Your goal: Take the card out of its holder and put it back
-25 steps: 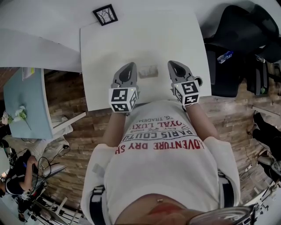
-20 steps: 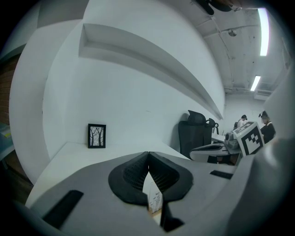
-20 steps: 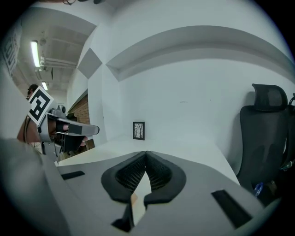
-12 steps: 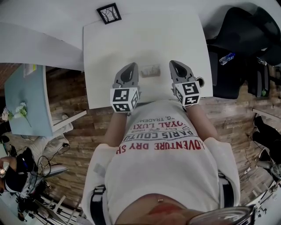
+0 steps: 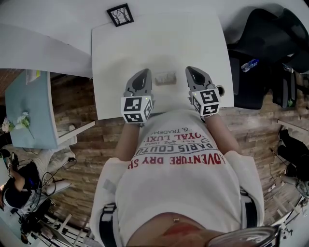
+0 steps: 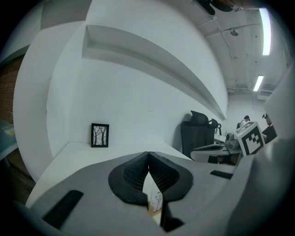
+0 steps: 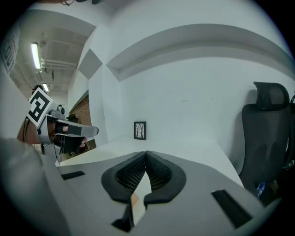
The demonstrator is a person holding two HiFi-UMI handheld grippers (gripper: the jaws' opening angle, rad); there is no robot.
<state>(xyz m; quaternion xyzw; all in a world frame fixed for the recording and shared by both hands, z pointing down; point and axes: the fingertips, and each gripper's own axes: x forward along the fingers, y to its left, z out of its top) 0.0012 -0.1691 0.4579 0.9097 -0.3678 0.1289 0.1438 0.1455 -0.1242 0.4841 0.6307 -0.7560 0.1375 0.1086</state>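
On counter (image 5: 159,38) btw my left gripper (image 5: 143,73) & right gripper (image 5: 192,71): small pale card holder (image 5: 163,78); print seen only in left gripper view. Both grippers' fingers pressed together.

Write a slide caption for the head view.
From above: left gripper and right gripper, both shut, flank the card holder near the white table's front edge.

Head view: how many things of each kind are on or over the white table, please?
2 grippers: left gripper, right gripper
1 picture frame
1 card holder
Total: 4
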